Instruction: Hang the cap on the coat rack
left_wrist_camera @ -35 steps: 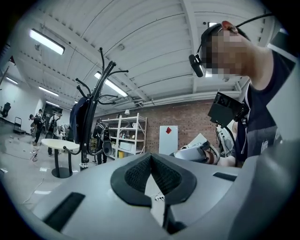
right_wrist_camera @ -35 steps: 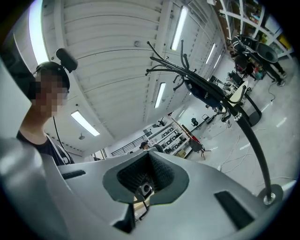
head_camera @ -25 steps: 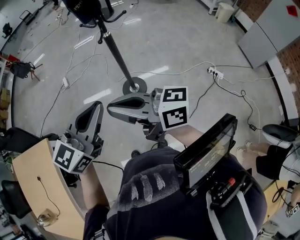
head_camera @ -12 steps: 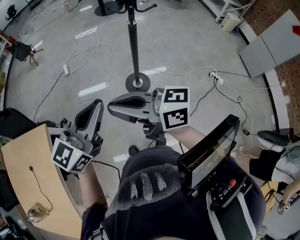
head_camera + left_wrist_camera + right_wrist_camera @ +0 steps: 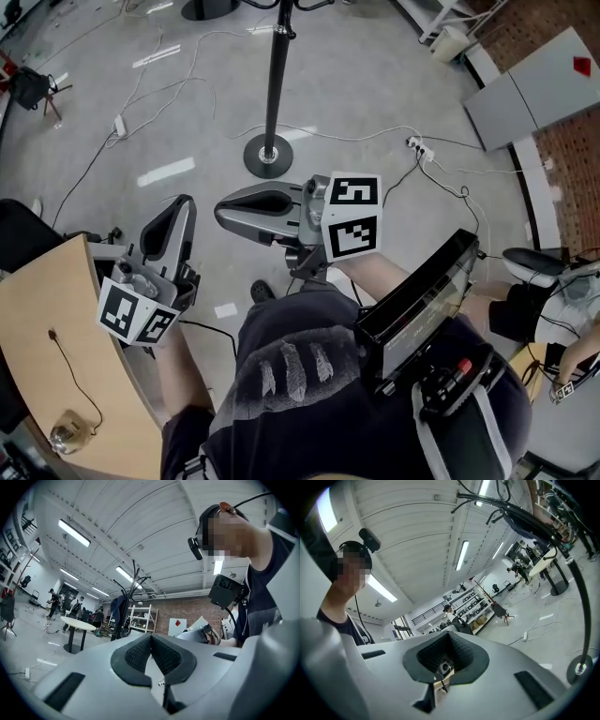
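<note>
Closest to me, at the bottom of the left gripper view, my left gripper [image 5: 151, 639] has its jaws pressed together with nothing between them. My right gripper [image 5: 449, 641] is the same in its own view: dark pads meeting, empty. From the head view both sit at mid-frame, the left one pointing up the frame beside a wooden table [image 5: 47, 319] at the lower left, the right one pointing leftward, well apart from the other. Beyond them lies grey floor [image 5: 375, 84] with loose cables [image 5: 178, 80] trailing across it. Farther up the frame stands the coat rack [image 5: 277, 84], its pole upright on a round base [image 5: 267, 155], with the hooks cut off by the top edge. At the upper right of the right gripper view, a dark blue shape that I take for the cap [image 5: 527, 523] hangs among the rack's hooks, well apart from both of my grippers.
</note>
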{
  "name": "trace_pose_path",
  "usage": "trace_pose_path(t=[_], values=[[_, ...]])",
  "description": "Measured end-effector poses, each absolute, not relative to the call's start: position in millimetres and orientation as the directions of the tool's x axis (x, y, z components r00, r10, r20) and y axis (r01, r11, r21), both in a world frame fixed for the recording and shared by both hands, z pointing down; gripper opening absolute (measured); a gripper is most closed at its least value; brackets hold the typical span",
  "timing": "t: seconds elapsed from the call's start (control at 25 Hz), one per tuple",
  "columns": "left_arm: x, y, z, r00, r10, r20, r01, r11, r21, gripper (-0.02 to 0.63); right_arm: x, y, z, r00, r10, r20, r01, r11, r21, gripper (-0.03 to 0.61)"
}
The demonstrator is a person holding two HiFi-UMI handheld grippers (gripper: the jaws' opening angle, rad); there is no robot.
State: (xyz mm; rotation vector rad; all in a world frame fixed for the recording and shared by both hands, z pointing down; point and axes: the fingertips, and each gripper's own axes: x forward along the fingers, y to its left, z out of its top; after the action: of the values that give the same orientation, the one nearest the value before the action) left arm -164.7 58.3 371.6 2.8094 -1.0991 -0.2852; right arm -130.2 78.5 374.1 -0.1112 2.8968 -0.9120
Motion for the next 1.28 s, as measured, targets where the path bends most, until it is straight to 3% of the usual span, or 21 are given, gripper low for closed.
trace_pose_path(t=[0.56, 0.92, 1.28], values=[[-97.6, 94.4, 368.7, 0.834, -0.538, -0.123, -0.520, -0.840, 0.153, 0.006, -78.3, 116.7, 366.2, -0.968, -0.233, -0.089, -0.146, 0.819, -0.554, -0.006], [-88.1, 95.5, 353.5, 0.851, -0.511, -0.118, -0.497, -0.858, 0.131, 0.006, -71.3, 118.1, 352.8, -0.960, -0.257, -0.113, -0.159, 0.829, -0.537, -0.006], [61.9, 158.8, 355.4, 0.872, -0.484, -0.071, -0.473, -0.872, 0.126, 0.006, 73.9, 177.5, 355.2, -0.944, -0.283, -0.169, -0.146, 0.820, -0.554, -0.006]])
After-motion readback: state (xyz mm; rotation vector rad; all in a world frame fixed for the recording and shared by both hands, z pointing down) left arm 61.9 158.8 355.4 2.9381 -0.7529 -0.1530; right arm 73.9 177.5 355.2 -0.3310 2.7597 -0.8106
